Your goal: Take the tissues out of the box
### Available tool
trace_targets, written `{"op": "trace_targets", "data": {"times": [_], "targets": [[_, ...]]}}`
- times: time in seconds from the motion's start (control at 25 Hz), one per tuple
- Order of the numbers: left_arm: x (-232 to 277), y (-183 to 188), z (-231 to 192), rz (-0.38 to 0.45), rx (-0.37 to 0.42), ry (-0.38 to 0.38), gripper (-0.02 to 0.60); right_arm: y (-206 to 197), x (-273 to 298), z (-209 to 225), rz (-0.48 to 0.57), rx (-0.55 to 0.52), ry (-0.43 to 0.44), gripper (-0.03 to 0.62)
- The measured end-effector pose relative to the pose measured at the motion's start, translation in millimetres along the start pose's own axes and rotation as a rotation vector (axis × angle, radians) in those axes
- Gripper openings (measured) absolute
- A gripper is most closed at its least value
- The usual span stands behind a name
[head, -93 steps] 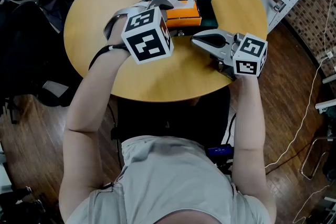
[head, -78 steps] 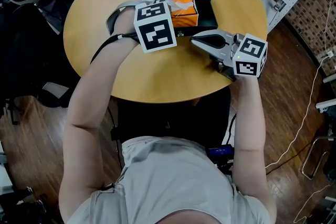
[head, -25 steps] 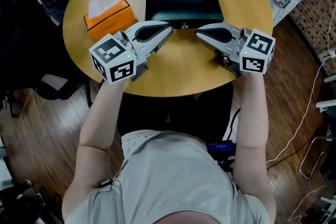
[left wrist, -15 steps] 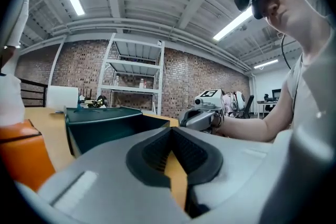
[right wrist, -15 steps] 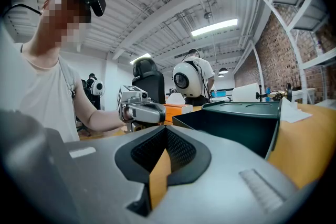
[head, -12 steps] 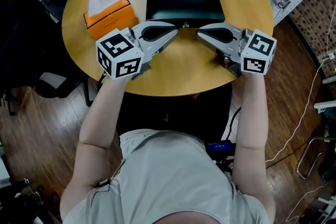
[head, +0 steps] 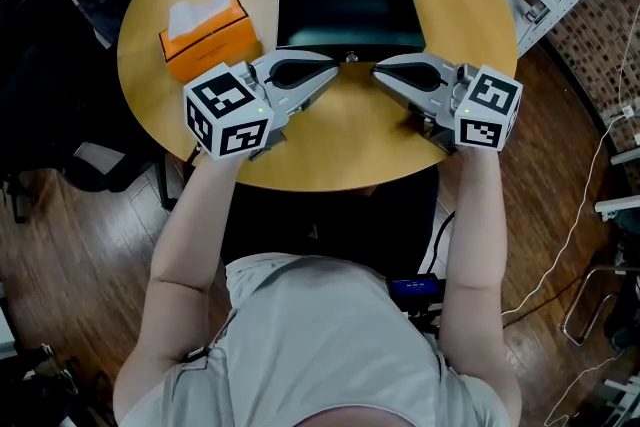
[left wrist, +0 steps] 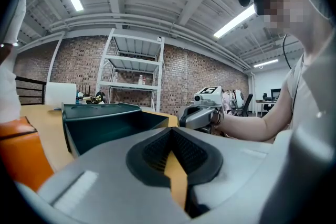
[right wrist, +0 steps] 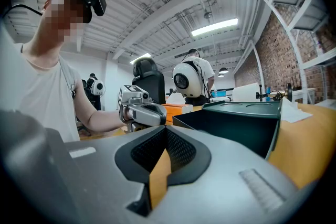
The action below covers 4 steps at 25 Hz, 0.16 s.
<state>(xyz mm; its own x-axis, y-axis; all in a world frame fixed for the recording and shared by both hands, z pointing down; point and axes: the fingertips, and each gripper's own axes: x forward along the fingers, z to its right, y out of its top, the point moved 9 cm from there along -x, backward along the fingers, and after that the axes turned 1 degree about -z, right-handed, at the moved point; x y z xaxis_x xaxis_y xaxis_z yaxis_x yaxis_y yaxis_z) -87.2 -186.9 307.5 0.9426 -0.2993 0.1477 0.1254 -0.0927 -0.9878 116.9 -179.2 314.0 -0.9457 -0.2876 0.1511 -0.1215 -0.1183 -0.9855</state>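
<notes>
Resting both tools on the tabletop (head: pixel 340 140), you've got the left hand-held gripper (head: pixel 333 68) and the right hand-held gripper (head: pixel 377 71) lying flat, tips pointing at each other just in front of the dark green box (head: pixel 345 23). Each gripper's own view shows its jaws pressed together with nothing between them, only bare wood showing behind the pads. The orange tissue pack (head: pixel 207 37) sits well off to your left near the table's edge, apart from the box, with a white tissue (head: pixel 193 10) puffing out of its top slot. The box stands open and looks empty from above, so the job reads as done: the tissues are out and set clear of it. Parking both tools low, shut and centred looks like a neutral rest pose, with nothing gripped and nothing near enough to get knocked.
</notes>
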Motion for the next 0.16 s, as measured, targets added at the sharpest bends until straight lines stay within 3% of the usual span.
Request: {"op": "trace_targets", "data": {"times": [0.16], "targets": [[-0.2,1.4,-0.5,0.001,0.002,-0.006,0.0,1.4,0.1,0.6,-0.002,-0.001,-0.001,0.002]]}}
